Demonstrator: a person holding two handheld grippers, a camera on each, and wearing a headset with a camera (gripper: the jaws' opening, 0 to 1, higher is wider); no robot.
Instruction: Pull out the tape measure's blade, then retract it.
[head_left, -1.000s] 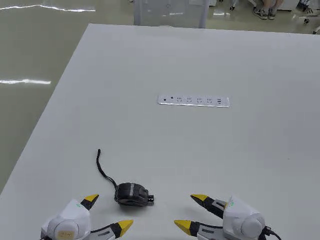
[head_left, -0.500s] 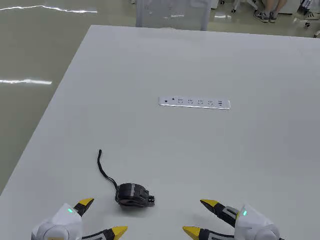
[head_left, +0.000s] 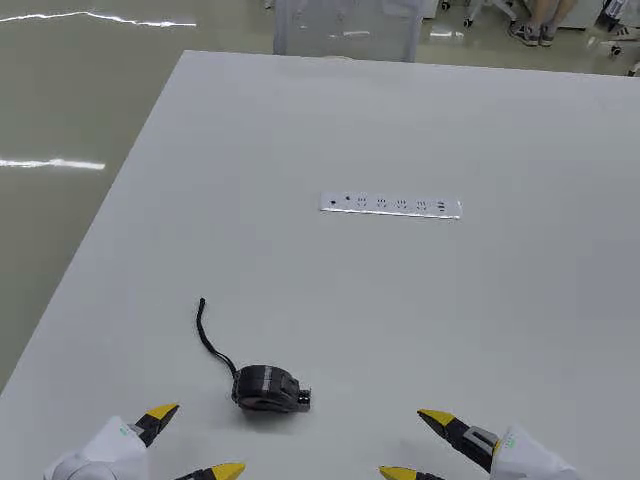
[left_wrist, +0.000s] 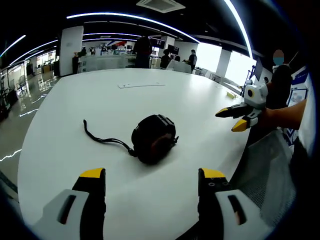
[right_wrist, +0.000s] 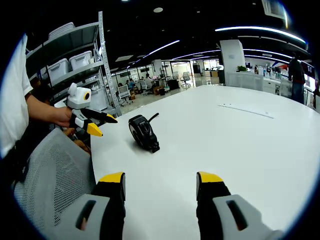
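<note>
The tape measure (head_left: 267, 388) lies close to the table's (head_left: 400, 300) near edge, toward its left side. It sits between the left gripper (head_left: 192, 440) and right gripper (head_left: 415, 445), touching neither. Both have their jaws spread and empty.

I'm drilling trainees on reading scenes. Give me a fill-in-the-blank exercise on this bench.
1. The jaws of the left gripper and the right gripper are both ____.
2. The tape measure is held by ____ gripper.
3. The power strip lies ____ from the grippers than the tape measure does.
Missing words: open; neither; farther.
</note>
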